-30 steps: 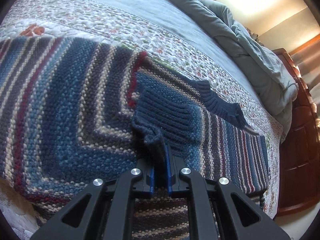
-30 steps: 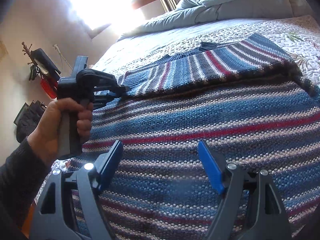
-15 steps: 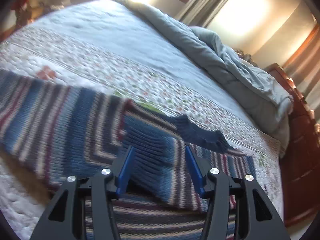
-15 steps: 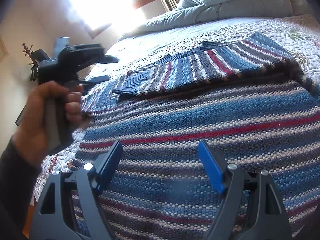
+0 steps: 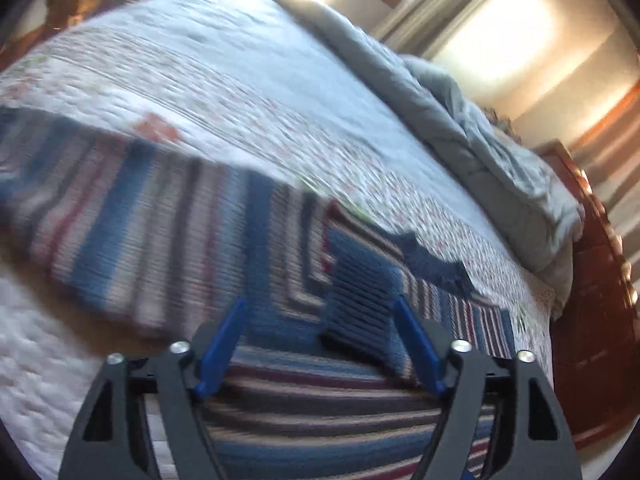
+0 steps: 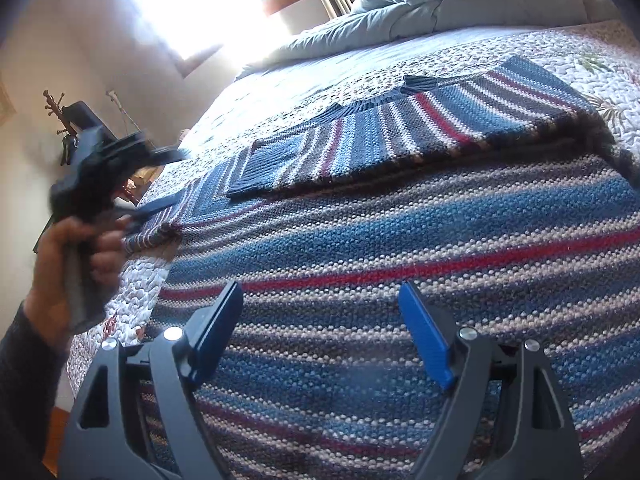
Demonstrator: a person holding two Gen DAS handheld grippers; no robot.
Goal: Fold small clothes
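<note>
Both claws, left claw [image 5: 320,344] and right claw [image 6: 320,328], gape wide and empty over the striped blue-and-red knitted sweater [image 6: 400,248], whose ribbed sleeve [image 6: 276,164] lies folded across at eleven o'clock, flat on the floral quilted bed [image 5: 240,92].

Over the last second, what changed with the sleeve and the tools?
The left tool let go of the ribbed navy sleeve cuff, opened and drew back. The cuff now lies folded across the striped blue knit sweater. The right tool stayed open above the sweater.
</note>
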